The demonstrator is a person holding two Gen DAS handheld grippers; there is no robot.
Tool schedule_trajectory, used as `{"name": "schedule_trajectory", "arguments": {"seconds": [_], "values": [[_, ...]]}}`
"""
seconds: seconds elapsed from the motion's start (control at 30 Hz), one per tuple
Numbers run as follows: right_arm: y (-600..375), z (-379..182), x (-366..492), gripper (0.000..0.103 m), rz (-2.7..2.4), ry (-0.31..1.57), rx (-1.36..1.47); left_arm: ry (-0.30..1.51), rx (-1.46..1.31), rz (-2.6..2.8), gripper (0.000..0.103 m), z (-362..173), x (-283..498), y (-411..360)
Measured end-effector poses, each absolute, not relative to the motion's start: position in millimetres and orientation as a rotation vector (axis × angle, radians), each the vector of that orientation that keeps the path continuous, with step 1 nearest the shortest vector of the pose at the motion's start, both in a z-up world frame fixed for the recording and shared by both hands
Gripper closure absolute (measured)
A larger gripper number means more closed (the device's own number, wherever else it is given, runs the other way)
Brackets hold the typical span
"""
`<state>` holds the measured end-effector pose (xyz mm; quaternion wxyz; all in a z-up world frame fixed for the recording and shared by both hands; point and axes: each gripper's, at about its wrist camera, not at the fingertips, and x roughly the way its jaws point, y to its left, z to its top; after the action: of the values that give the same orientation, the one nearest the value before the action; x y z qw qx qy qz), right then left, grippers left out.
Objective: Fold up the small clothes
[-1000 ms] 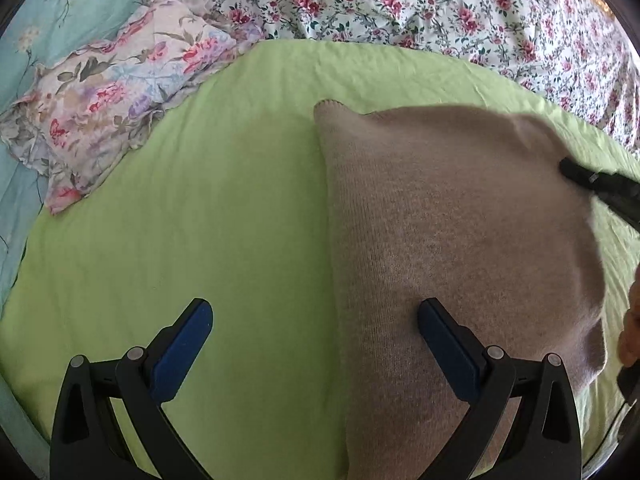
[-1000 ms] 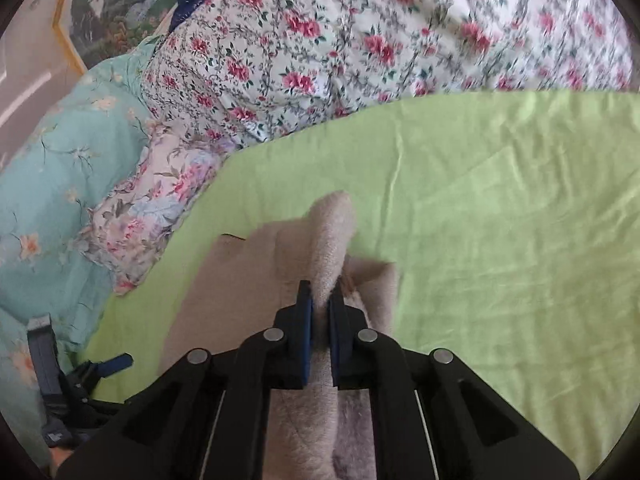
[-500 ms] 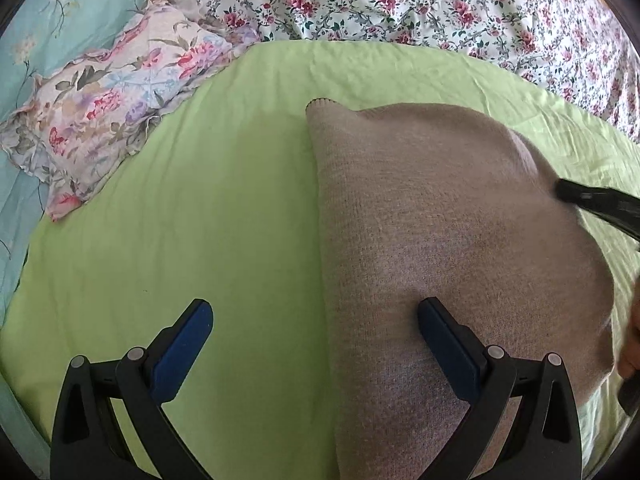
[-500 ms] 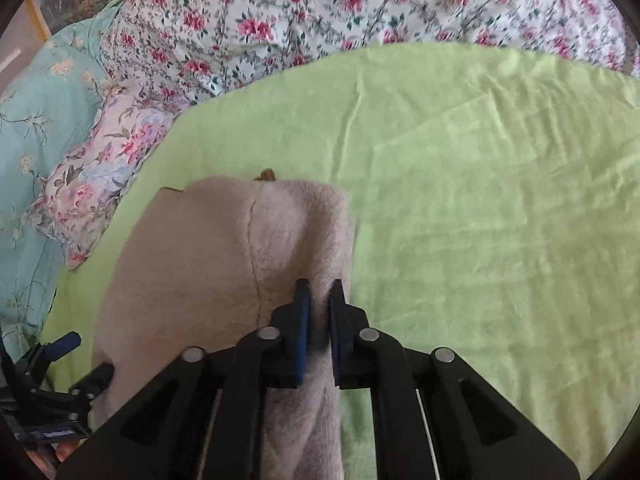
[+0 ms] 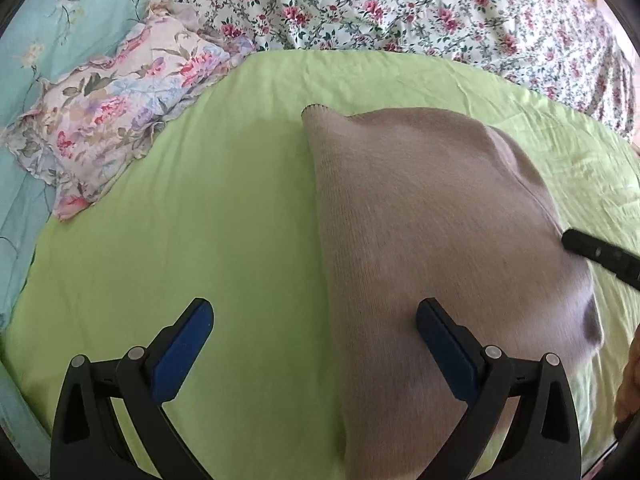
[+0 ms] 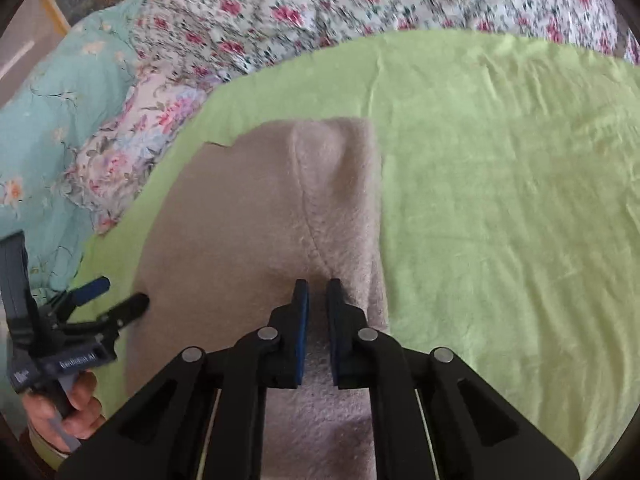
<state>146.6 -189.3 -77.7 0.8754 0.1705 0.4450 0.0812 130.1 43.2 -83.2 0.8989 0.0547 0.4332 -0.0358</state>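
Beige knit garment point(image 5: 432, 232) lies on the lime-green sheet point(image 5: 200, 208) covering the bed, roughly in the middle, with one long straight edge running toward the left-wrist camera. In the right-wrist view the same garment point(image 6: 240, 220) shows a fuzzier panel folded over along its right side, with a curved seam between the two textures.

Right gripper point(image 6: 318, 292): jaws nearly together, with a narrow gap, and a ridge of the fuzzy fabric between the blue pads. The jaws have just been closing a little, after a slight opening. The pads look pressed onto that fabric ridge. From the left-wrist view only its black tip shows, at the garment's right edge point(image 5: 592, 252).

Left gripper point(image 5: 316, 320): jaws wide apart, nothing between the pads. Its right finger sits over the garment's near portion and its left finger over bare sheet, so the garment edge passes between them. Cannot tell if the finger touches the knit. A hand point(image 6: 68, 412) holds this gripper's handle at the lower left of the right-wrist view.

Behind the sheet are a rose-print quilt point(image 5: 400, 12), a floral pillow point(image 5: 120, 108) and teal bedding point(image 5: 52, 20) to the left.
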Motion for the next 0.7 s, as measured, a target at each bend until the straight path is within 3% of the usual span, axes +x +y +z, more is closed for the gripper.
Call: {"name": "schedule_trajectory", "arguments": {"seconds": [0.1, 0.23, 0.4, 0.57, 0.7], "values": [[-186, -66, 128, 0.087, 0.186, 0.922, 0.358, 0.887, 0.140, -0.079, 0.001, -79, 109, 45], [-177, -57, 98, 0.069, 0.208, 0.921, 0.338, 0.906, 0.149, -0.098, 0.001, -81, 79, 46], [-169, -56, 61, 0.057, 0.225, 0.930, 0.307, 0.914, 0.197, -0.096, 0.001, -88, 43, 47], [-162, -56, 25, 0.027, 0.232, 0.946, 0.231, 0.925, 0.220, -0.112, 0.001, -93, 16, 45], [-157, -58, 4, 0.017, 0.244, 0.965, 0.203, 0.913, 0.242, -0.124, 0.001, -92, 2, 40]]}}
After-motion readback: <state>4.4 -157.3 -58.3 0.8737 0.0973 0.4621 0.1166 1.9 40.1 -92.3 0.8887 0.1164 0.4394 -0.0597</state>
